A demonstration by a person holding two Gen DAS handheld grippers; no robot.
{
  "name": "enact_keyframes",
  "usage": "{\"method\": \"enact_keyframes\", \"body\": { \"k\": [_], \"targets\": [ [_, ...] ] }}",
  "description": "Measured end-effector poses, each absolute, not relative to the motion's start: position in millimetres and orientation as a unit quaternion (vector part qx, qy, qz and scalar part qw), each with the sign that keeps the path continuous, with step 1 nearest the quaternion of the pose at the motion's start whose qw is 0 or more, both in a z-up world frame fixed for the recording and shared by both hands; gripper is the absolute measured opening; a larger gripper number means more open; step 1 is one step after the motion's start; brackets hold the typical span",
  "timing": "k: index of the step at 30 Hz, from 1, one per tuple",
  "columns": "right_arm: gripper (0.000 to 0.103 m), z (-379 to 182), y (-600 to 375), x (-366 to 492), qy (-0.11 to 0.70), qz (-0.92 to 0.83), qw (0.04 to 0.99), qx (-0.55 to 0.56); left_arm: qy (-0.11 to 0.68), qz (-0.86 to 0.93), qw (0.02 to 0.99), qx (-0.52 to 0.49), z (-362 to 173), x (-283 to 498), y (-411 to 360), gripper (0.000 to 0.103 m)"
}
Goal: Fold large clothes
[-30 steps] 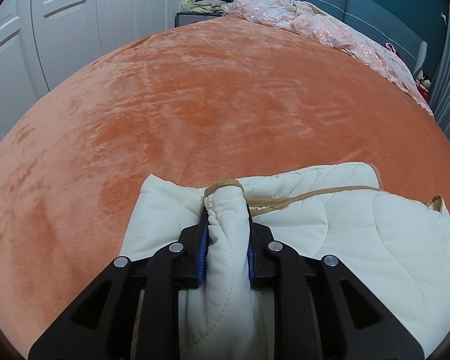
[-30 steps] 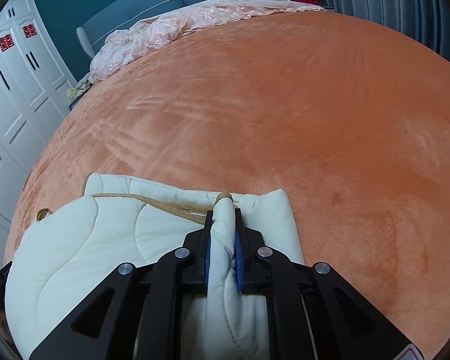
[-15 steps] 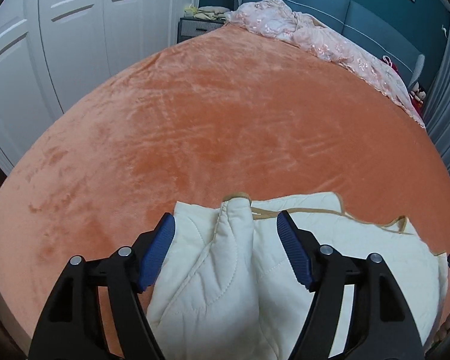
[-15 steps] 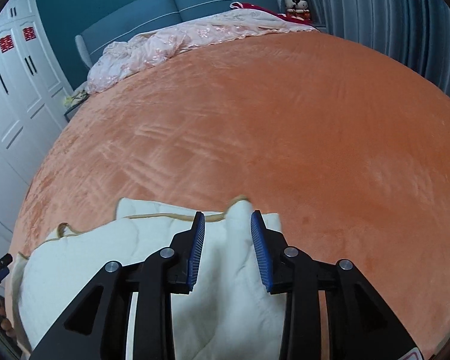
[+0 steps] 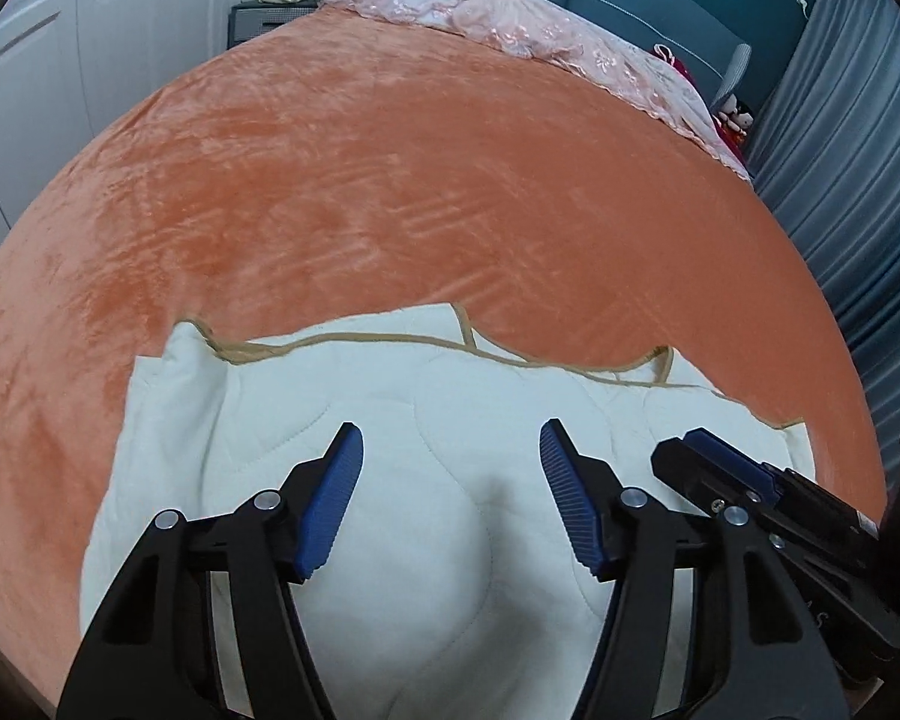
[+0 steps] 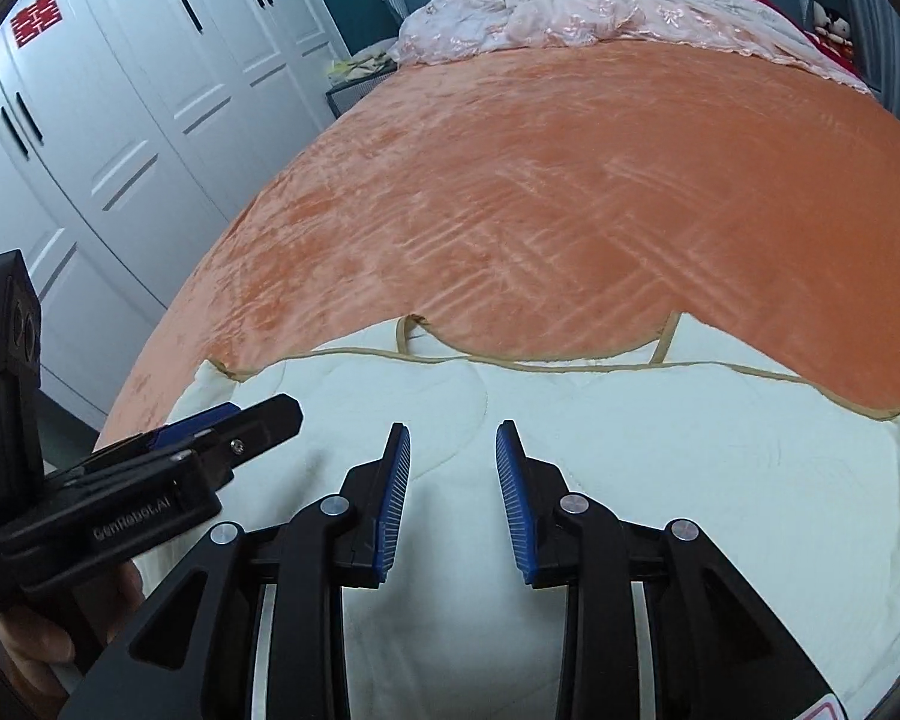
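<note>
We are reading pale raised lettering, "GenRobot.AI", on the black body of the left tool, left of the bed in the right wrist view. We are also seeing red double-happiness signs on the white wardrobe doors left of the bed.

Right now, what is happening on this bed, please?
A person is folding a cream quilted garment on an orange blanket, with a gripper in each hand. The garment lies flat near the blanket's edge. The left gripper and the right gripper are both open above it, with nothing pinched; their jaws have just been closing a little. A pink cover is bunched at the far end of the bed.
</note>
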State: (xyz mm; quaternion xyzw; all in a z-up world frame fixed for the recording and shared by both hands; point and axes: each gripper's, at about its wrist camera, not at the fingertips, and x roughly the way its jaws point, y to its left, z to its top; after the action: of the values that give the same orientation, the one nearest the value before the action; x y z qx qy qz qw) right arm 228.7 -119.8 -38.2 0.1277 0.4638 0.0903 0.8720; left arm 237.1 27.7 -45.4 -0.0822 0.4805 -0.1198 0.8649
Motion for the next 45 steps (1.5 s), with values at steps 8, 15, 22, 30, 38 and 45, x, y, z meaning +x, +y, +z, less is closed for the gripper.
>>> {"method": "enact_keyframes", "body": {
  "k": [8, 15, 22, 30, 38, 45],
  "targets": [
    [0.022, -79.7, -134.2, 243.4, 0.508, 0.034, 0.853, 0.116, 0.493, -0.116, 0.862, -0.026, -81.4, 251.2, -14.2, 0.057],
    [0.015, -111.6, -143.2, 259.2, 0.508, 0.027, 0.852, 0.127, 0.486, -0.099, 0.868, 0.005, -116.7, 265.6, -30.7, 0.057],
    [0.012, -120.7, -143.3, 263.0, 0.488, 0.022, 0.864, 0.126, 0.474, -0.087, 0.876, 0.015, -128.3, 273.7, -35.6, 0.057],
    [0.010, -124.9, -142.9, 268.8, 0.480, 0.020, 0.867, 0.129, 0.468, -0.078, 0.880, 0.019, -132.0, 278.2, -38.4, 0.057],
    [0.008, -127.8, -143.3, 273.8, 0.480, 0.020, 0.867, 0.131, 0.464, -0.070, 0.882, 0.027, -135.2, 282.6, -41.2, 0.057],
    [0.006, -131.3, -146.6, 280.1, 0.480, 0.022, 0.866, 0.138, 0.462, -0.065, 0.884, 0.029, -137.1, 287.3, -42.7, 0.057]
  ]
}}
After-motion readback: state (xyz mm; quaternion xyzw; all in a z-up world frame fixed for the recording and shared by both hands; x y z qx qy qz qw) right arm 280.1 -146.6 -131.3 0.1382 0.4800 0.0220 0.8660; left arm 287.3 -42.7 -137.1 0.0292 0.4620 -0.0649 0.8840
